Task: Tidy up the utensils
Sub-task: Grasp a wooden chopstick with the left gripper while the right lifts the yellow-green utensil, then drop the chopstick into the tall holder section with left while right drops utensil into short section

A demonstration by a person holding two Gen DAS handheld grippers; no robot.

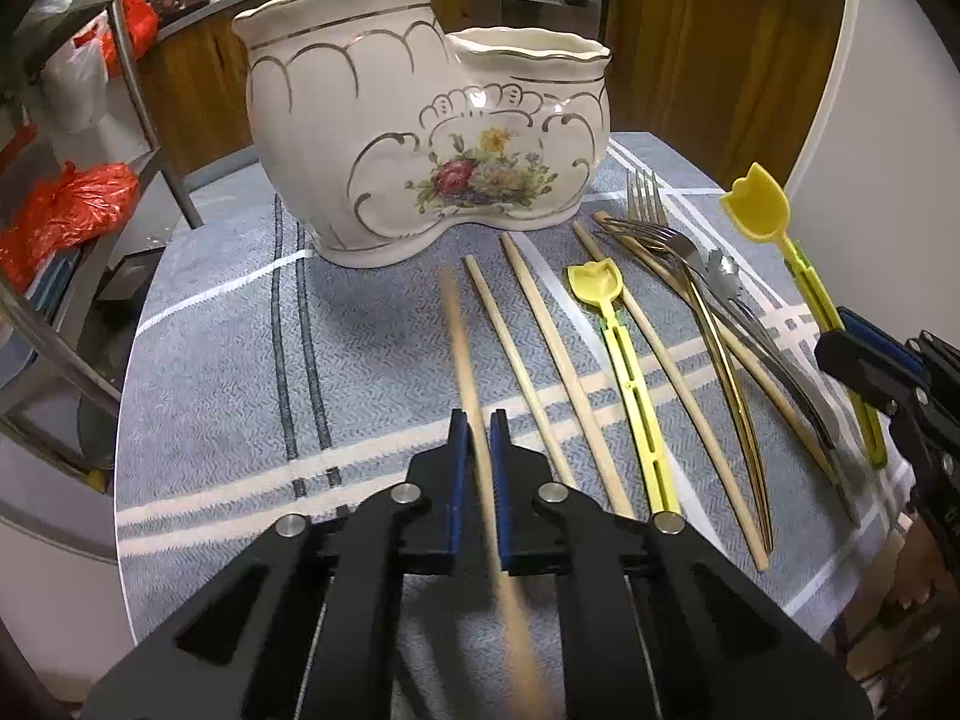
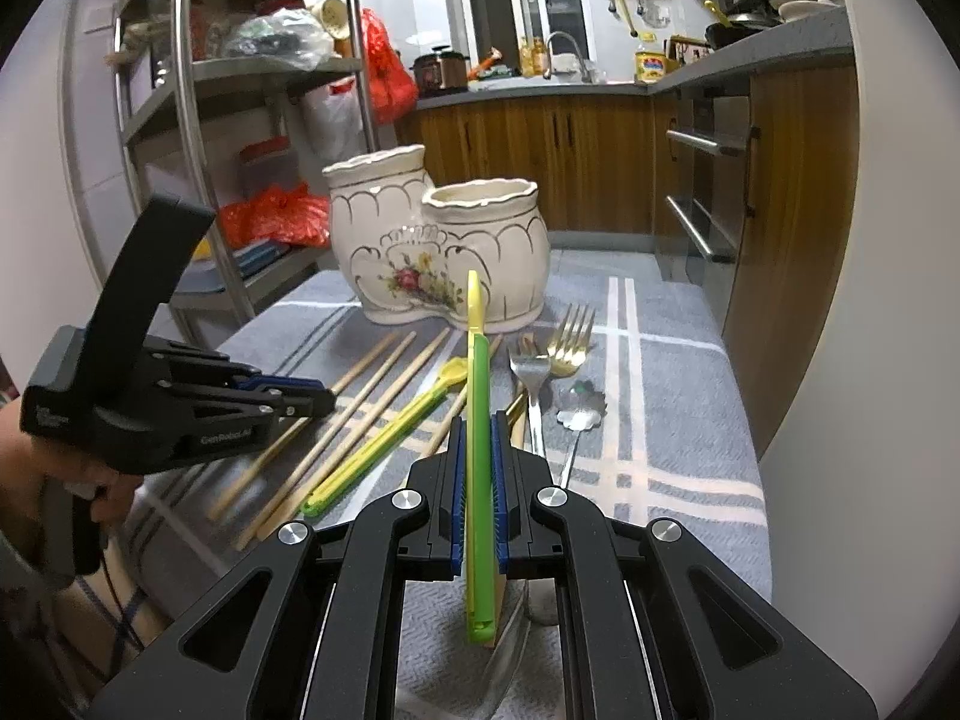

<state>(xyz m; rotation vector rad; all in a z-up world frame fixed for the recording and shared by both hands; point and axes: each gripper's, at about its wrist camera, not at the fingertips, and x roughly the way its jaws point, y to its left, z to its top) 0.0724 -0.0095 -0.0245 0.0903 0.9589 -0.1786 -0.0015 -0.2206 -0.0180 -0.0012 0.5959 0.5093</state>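
Left wrist view: your left gripper point(image 1: 477, 426) was clamped on a wooden chopstick point(image 1: 459, 336), which ran from bottom centre of the frame up between the blue pads point(image 1: 457, 480) and rose clear of the cloth, its far end motion-blurred just below the ceramic utensil holder point(image 1: 384, 138). The holder, a cream two-compartment piece with a rose motif, stood in the upper centre on the grey striped tablecloth point(image 1: 228, 360); its taller compartment lay to the left in the frame, the lower one to the right. To the right of the held chopstick, loose chopsticks point(image 1: 540, 360) lay on the cloth, then a yellow tulip-headed spoon point(image 1: 624, 372), then a gold fork point(image 1: 720, 354) crossing a silver fork point(image 1: 666, 228), with a small flower-shaped silver spoon point(image 1: 723, 276) beside them. At the right edge your right gripper point(image 1: 864, 366) held a second yellow spoon point(image 1: 757, 204) lifted above the table.

Right wrist view: the jaws were closed on that spoon's yellow-green handle point(image 2: 480, 450), seen edge-on in the centre of the frame with its tip in front of the holder point(image 2: 438, 240). Something pale sat behind the handle's lower end, possibly another chopstick, though the view did not settle it. Your left gripper point(image 2: 312, 399) entered from the left edge, over the chopsticks.
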